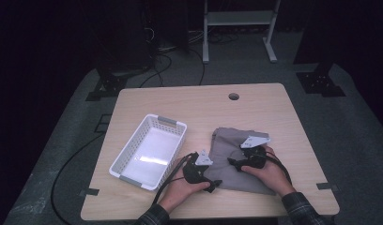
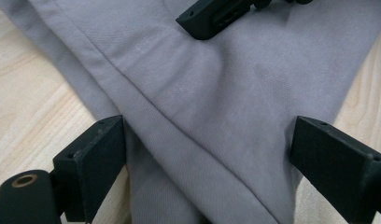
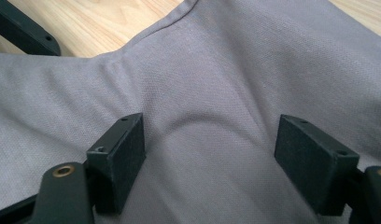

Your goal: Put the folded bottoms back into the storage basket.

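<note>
The left gripper's [image 2: 202,154] jaws stood spread wide over the near edge of the grey cloth [image 1: 236,159], one jaw at the hem, pinching nothing. The right gripper's [image 3: 212,158] jaws were spread too, low over the middle of the cloth, where a soft ridge rose between them. The folded cloth lay flat on the bench [image 1: 274,108], right of the white basket [image 1: 149,151]. Closing there, the right jaws might catch only the top layer, and the fold would fall open on lifting
</note>
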Motion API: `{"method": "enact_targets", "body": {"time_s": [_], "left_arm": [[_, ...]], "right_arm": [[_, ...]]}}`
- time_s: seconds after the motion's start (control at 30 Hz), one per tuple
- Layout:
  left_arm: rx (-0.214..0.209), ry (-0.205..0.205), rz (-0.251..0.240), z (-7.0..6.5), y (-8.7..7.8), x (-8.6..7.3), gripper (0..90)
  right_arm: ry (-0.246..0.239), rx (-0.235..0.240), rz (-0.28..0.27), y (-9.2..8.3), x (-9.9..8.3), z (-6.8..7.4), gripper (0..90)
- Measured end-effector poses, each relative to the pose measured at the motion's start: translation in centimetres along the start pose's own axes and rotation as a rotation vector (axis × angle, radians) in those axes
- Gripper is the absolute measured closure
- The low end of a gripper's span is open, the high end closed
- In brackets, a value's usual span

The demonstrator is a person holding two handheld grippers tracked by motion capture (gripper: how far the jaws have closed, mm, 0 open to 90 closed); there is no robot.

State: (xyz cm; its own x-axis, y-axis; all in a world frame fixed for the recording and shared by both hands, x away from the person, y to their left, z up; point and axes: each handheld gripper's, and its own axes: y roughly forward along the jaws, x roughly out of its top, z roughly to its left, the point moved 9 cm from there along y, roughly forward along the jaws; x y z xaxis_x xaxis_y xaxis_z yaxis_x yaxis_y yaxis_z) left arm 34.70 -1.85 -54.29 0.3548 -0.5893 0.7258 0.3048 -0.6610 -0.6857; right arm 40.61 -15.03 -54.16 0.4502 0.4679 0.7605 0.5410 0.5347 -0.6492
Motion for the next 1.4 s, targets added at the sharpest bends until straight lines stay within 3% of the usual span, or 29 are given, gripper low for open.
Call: {"method": "enact_targets", "body": {"time_s": [0.37, 0.6, 1.03, 1.2, 1.23, 1.27, 1.3, 1.4], "left_arm": [[0.034, 0.026, 0.012, 0.3, 0.2, -0.3, 2.0], [0.022, 0.062, 0.027, -0.1, 0.5, -0.3, 0.0], [0.009, 0.081, 0.022, -0.7, 0.5, -0.3, 0.5], [-0.015, 0.102, -0.007, -1.0, 0.2, -0.1, 16.2], [-0.023, 0.108, -0.019, -1.0, 0.1, -0.1, 23.4], [-0.031, 0.113, -0.027, -1.1, 0.1, 0.0, 23.4], [-0.039, 0.116, -0.037, -1.1, 0.0, 0.1, 32.7], [-0.043, 0.111, -0.049, -1.1, -0.1, 0.1, 43.5]], "right_arm": [[-0.003, 0.002, -0.002, 0.0, 0.0, 0.0, 23.3], [-0.002, 0.002, -0.002, 0.0, 0.0, 0.0, 23.3], [-0.002, 0.002, -0.002, 0.0, 0.0, 0.0, 23.3], [-0.003, 0.001, -0.002, 0.0, 0.0, 0.0, 23.3], [-0.003, 0.002, -0.003, 0.0, 0.0, 0.0, 23.3], [-0.003, 0.002, -0.003, 0.0, 0.0, 0.0, 23.3], [-0.003, 0.001, -0.003, 0.0, 0.0, 0.0, 23.3], [-0.004, 0.001, -0.003, 0.0, 0.0, 0.0, 23.4]]}}
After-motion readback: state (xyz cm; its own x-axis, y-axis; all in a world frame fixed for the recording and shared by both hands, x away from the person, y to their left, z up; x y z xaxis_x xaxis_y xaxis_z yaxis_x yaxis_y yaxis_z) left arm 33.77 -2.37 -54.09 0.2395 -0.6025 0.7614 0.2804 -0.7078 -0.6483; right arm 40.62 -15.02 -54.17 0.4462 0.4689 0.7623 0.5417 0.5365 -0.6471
